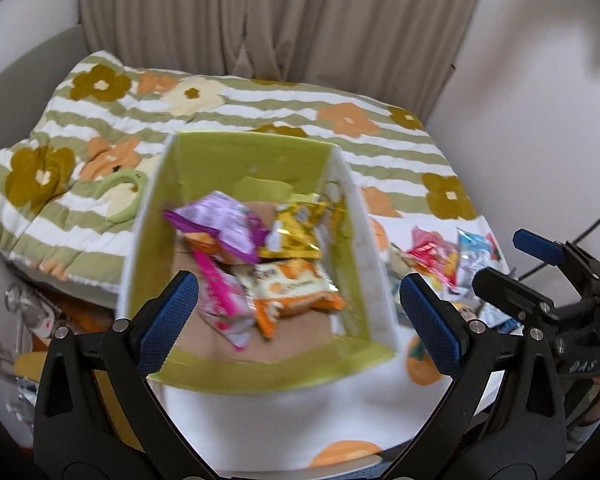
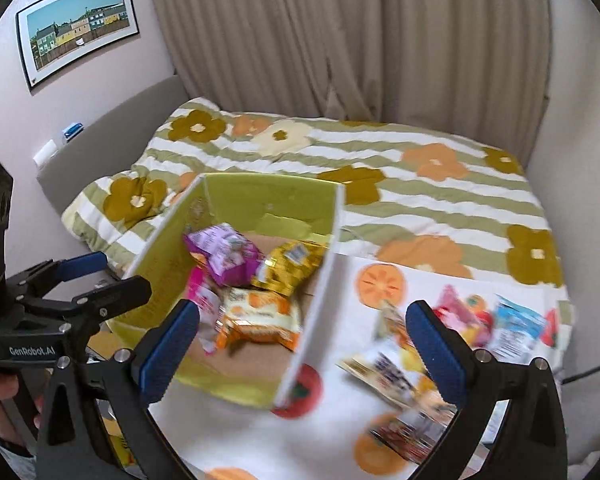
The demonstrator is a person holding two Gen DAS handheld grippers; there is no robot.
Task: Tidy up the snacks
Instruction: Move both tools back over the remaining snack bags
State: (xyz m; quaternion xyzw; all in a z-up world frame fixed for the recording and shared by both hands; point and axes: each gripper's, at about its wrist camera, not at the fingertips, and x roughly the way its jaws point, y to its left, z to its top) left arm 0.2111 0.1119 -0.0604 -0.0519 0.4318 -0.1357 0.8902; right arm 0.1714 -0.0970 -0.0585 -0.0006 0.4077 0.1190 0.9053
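Observation:
A green-lined cardboard box (image 1: 252, 152) (image 2: 260, 196) sits on the bed and holds several snack packets: a purple one (image 1: 220, 224) (image 2: 222, 256), a yellow one (image 1: 296, 232) (image 2: 288, 264), an orange-and-cream one (image 1: 292, 288) (image 2: 256, 320) and a pink one (image 1: 220, 300). More loose snack packets (image 2: 480, 328) (image 1: 448, 256) lie on the white fruit-print cloth right of the box. My left gripper (image 1: 300, 312) hovers open over the box's near side, empty. My right gripper (image 2: 304, 348) is open and empty above the box's right wall and the loose packets.
A striped floral quilt (image 2: 420, 184) covers the bed behind the box. Beige curtains (image 2: 340, 40) hang at the back, and a framed picture (image 2: 76, 20) is on the left wall. Clutter lies on the floor at the bed's left (image 1: 32, 320). A green ring (image 1: 124, 188) rests on the quilt.

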